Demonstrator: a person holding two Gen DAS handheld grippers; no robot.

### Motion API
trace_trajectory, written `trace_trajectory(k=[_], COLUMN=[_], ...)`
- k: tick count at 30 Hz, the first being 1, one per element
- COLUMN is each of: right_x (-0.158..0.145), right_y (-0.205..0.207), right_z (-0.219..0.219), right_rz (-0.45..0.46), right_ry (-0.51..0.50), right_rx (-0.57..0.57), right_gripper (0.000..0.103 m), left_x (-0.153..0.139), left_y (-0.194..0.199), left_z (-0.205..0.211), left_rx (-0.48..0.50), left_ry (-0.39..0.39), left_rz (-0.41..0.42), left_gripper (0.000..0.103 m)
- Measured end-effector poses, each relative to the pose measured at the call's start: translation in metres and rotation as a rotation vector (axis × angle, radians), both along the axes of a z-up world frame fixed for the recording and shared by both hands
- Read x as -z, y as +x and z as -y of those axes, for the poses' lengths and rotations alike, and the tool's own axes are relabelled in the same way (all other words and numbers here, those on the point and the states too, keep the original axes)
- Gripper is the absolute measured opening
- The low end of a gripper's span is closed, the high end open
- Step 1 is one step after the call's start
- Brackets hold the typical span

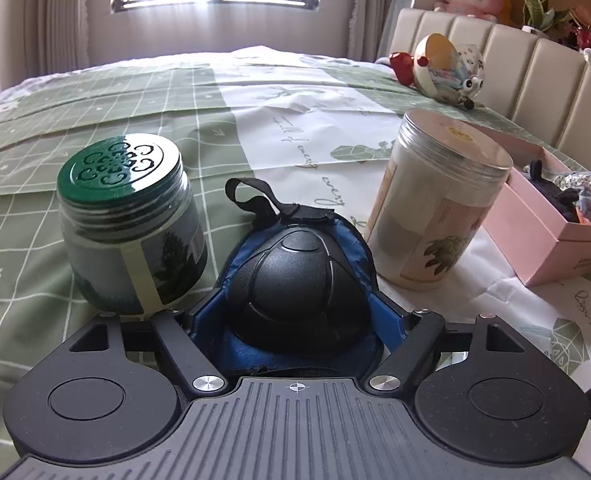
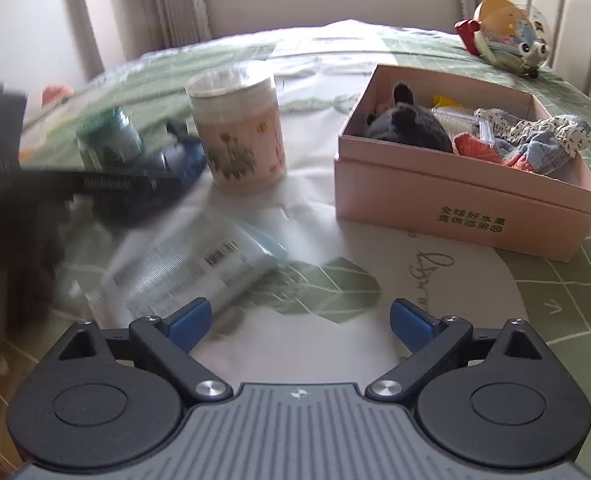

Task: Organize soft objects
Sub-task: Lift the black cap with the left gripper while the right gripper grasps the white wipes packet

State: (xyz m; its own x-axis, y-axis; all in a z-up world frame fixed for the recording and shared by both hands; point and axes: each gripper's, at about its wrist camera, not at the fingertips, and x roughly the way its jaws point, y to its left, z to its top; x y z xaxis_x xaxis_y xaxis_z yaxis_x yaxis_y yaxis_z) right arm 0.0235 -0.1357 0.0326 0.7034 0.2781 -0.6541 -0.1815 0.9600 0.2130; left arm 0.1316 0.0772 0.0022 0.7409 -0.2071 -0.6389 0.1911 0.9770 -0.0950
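Bed (image 1: 95, 128): green checked cover with a white printed middle; everything below rests on it.
Pink box (image 2: 455, 196): open, lidless, to the right of both jars; in the right wrist view it sits ahead and right of the right gripper.
Box contents: a dark furry toy (image 2: 411, 126) at the left end, then patterned, blue and orange cloth pieces (image 2: 535, 140) heaped toward the right end.
Clear jar (image 1: 435, 200): upright, clear lid on, pale flowered label, just left of the box.
Green jar (image 1: 131, 224): upright, green patterned lid on, left of the pad.
Left gripper (image 1: 295, 312): clenched on a pad (image 1: 295, 276), blue fingers pressed against both of its sides.
Pad: a black domed shell on blue fabric with a black strap loop, held between the two jars; whether it touches the bed cannot be told.
Right gripper (image 2: 299, 320): released, blue fingers spread wide and holding nothing, well apart from the box.
Tube (image 2: 191, 276): blurred, lying on its side with a barcode showing, just ahead and left of the right gripper.
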Motion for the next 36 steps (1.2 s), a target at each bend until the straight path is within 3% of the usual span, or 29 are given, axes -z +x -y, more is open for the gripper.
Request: trace_trajectory(k=[3, 7, 9, 11, 14, 20, 25, 29, 32, 33, 35, 36], right_x=[-0.012, 0.002, 0.012, 0.010, 0.004, -0.013, 0.011, 0.015, 0.021, 0.022, 0.018, 0.015], right_y=[-0.004, -0.009, -0.012, -0.017, -0.025, -0.010, 0.039, 0.034, 0.032, 0.031, 0.027, 0.025], right_z=[-0.048, -0.115, -0.126, -0.116, -0.086, -0.030, -0.015, -0.039, -0.059, -0.062, -0.059, -0.056], right_rz=[0.079, 0.174, 0.200, 0.200, 0.156, 0.121, -0.102, -0.066, -0.027, -0.009, 0.014, 0.015], right_ry=[-0.029, -0.311, -0.430, -0.455, -0.432, -0.165, 0.058, -0.013, -0.147, -0.169, -0.174, -0.175], right_rx=[-0.013, -0.105, -0.108, -0.093, -0.074, -0.032, 0.018, -0.042, -0.077, -0.087, -0.105, -0.125], right_gripper=[0.097, 0.094, 0.093, 0.093, 0.093, 0.093, 0.094, 0.097, 0.098, 0.096, 0.077, 0.076], left_x=[0.002, 0.004, 0.004, 0.004, 0.004, 0.003, 0.003, 0.003, 0.003, 0.003, 0.001, 0.000], left_y=[-0.003, -0.002, -0.003, -0.003, -0.003, -0.001, 0.000, 0.000, 0.001, 0.001, 0.001, 0.000], left_z=[0.001, -0.003, -0.002, 0.001, 0.000, 0.004, 0.004, 0.006, 0.006, 0.005, 0.004, 0.002], left_rx=[0.007, 0.009, 0.010, 0.010, 0.010, 0.006, 0.001, -0.005, -0.011, -0.015, -0.030, -0.038], left_ry=[0.007, -0.018, -0.010, 0.004, 0.010, 0.027, 0.026, 0.035, 0.034, 0.031, 0.010, -0.009], left_rz=[0.014, 0.014, 0.017, 0.015, 0.012, 0.001, -0.010, -0.012, -0.014, -0.017, -0.019, -0.019], left_gripper=[0.082, 0.083, 0.083, 0.083, 0.083, 0.083, 0.083, 0.083, 0.083, 0.083, 0.082, 0.082])
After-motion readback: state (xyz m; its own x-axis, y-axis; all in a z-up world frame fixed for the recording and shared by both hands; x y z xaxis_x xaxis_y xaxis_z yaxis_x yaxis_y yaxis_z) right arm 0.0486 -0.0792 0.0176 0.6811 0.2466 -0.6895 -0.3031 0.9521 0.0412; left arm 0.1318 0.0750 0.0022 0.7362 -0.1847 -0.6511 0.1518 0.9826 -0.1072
